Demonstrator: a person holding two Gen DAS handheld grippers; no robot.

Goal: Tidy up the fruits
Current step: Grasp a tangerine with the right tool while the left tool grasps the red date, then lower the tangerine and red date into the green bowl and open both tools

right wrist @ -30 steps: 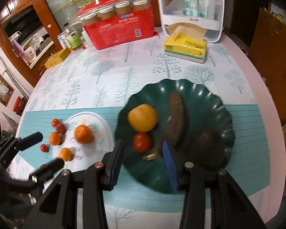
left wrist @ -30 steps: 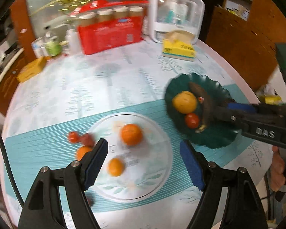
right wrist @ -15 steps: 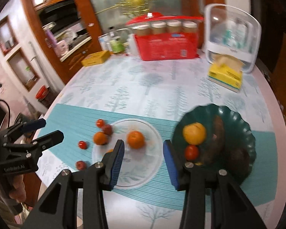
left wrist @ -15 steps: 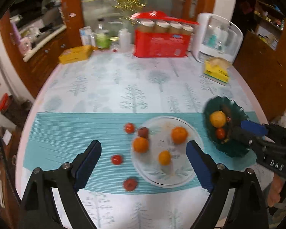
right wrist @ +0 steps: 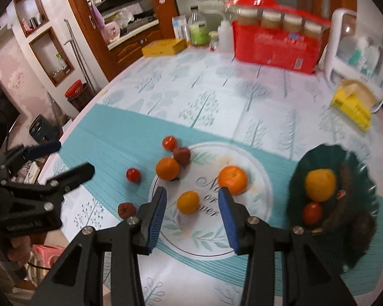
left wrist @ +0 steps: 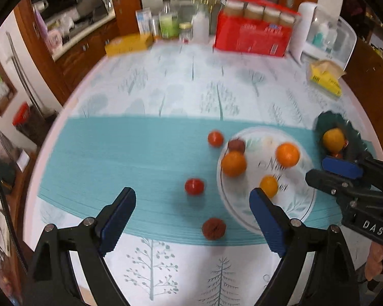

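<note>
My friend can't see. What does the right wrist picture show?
An open, empty right hand-held gripper hovers over a white plate holding oranges, on a tree-patterned table. Tomatoes lie loose to its left; a green plate of fruit sits right.

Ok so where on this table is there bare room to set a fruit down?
Free: the teal runner left of the loose tomatoes, and the tree-print cloth between the runner and the red box. Crowded: the white plate and the green bowl.
</note>
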